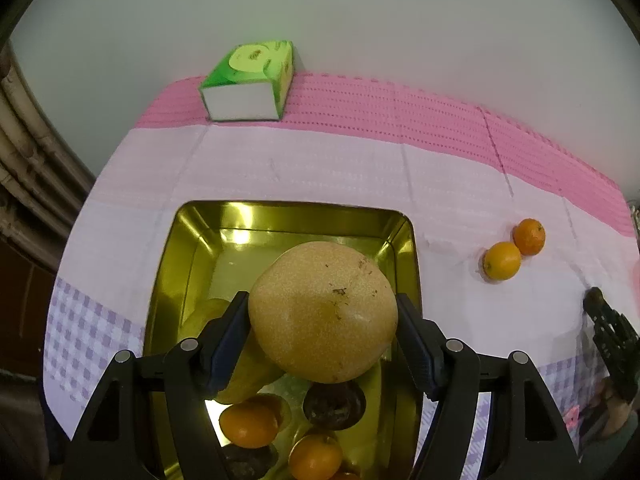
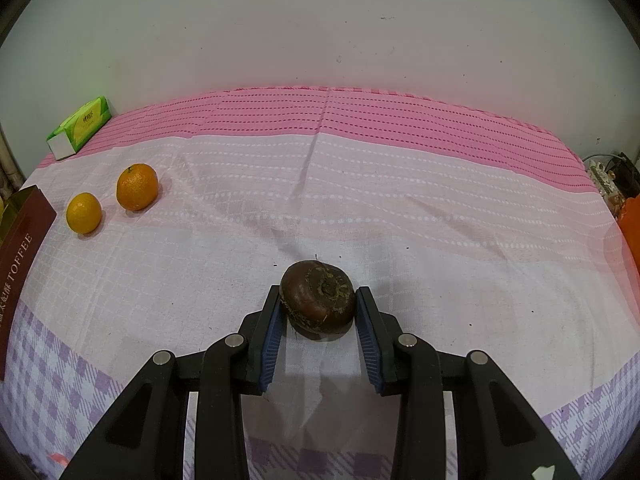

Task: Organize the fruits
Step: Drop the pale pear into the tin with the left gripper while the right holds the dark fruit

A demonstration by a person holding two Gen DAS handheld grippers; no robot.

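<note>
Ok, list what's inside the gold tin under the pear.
Inside the gold tin, below the pear held by the left gripper: oranges, a dark brown fruit and yellow fruit. The pear and gripper cover much of the tin's floor, so more may lie hidden.

A cloth-covered table [image 2: 400, 208] is carrying everything: its covering is running from a pink dotted band at the far edge, through a pale pink middle, to lilac checks nearest the viewer. A green tissue pack [image 1: 250, 80] is lying on the pink band by the wall. A gold tin [image 1: 412, 248], marked TOFFEE on its dark outer side, is sitting on the cloth. Two oranges [image 2: 84, 213] [image 2: 137, 186] are resting just beside each other, near the tin. A dark brown fruit [image 2: 318, 305] is sitting on the pale part, well apart from them.
</note>
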